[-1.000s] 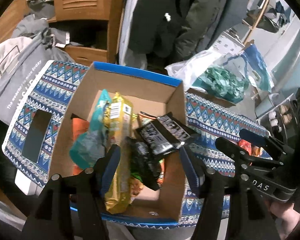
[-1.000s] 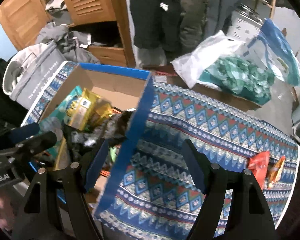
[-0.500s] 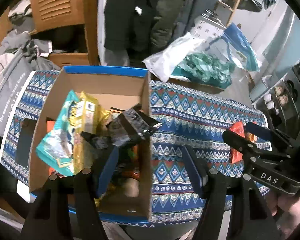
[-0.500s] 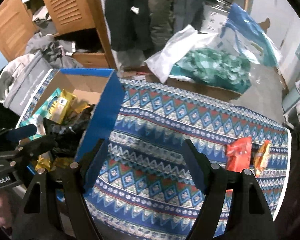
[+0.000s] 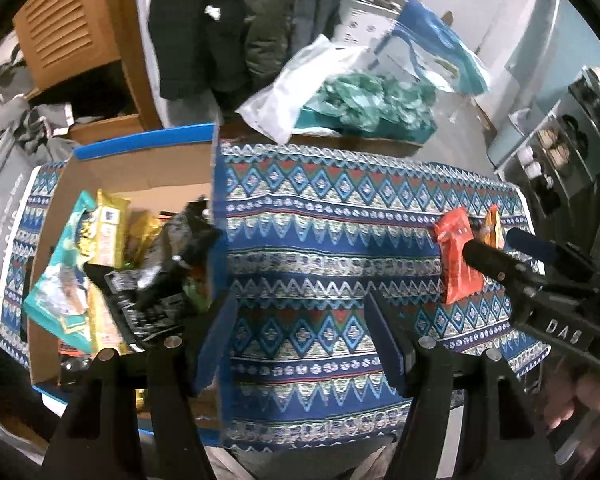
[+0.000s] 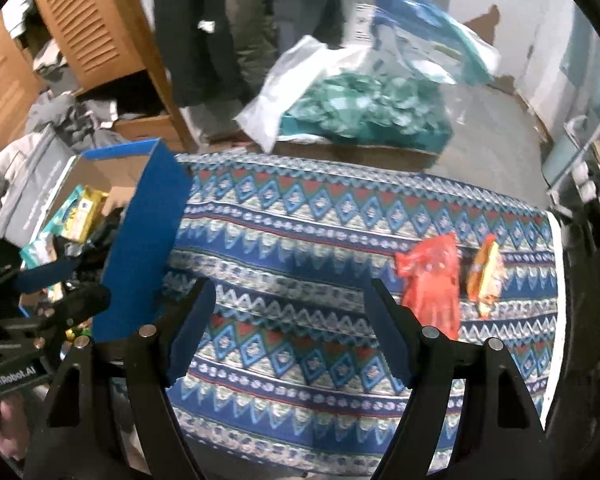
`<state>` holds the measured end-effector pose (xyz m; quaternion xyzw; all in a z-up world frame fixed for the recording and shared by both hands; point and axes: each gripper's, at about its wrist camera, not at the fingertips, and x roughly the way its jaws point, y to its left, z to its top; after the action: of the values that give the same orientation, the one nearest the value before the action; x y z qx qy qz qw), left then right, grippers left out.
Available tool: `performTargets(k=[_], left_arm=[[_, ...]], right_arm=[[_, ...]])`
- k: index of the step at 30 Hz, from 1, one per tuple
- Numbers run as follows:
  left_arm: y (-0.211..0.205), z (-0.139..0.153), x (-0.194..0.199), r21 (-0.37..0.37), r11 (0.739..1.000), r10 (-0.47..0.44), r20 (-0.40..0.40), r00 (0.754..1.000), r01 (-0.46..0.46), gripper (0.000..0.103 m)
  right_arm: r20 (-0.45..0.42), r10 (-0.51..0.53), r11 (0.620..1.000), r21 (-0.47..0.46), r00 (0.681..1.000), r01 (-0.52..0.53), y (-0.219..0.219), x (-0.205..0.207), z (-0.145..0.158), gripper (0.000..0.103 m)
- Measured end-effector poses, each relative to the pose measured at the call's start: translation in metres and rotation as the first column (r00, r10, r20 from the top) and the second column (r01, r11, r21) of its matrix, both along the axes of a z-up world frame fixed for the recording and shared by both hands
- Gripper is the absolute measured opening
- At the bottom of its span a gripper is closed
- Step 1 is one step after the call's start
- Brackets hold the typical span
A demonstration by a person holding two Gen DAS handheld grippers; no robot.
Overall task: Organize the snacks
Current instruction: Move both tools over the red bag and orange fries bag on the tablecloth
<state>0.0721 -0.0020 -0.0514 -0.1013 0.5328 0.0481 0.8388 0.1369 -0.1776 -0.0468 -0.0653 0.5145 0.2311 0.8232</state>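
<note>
Both grippers, left (image 5: 304, 336) and right (image 6: 288, 328), gape wide and empty over the patterned blue tablecloth (image 6: 300, 240); the right one's arm cuts off part of the red foil snack packet (image 5: 456, 264) beyond.

Both tools are black plastic. The left gripper (image 5: 306, 336) carries blue pads inside its jaws and silver screws behind them; the right gripper (image 6: 288, 330) matches, with white "DAS" lettering.
</note>
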Motion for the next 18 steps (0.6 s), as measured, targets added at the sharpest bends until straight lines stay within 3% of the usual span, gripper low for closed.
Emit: performTargets(k=[13, 18], left_arm=[[-0.051, -0.015, 0.022, -0.022, 0.999, -0.042, -0.055, 0.998, 0.041, 0.071], [-0.070, -0.018, 0.039, -0.024, 0.999, -0.048, -0.063, 0.997, 0.047, 0.073]], right_arm=[[-0.036, -0.162, 0.986, -0.035, 0.986, 0.160, -0.084, 0.030, -0.025, 0.076], [-0.087, -0.215, 0.976, -0.049, 0.973, 0.212, -0.116, 0.046, -0.041, 0.076]])
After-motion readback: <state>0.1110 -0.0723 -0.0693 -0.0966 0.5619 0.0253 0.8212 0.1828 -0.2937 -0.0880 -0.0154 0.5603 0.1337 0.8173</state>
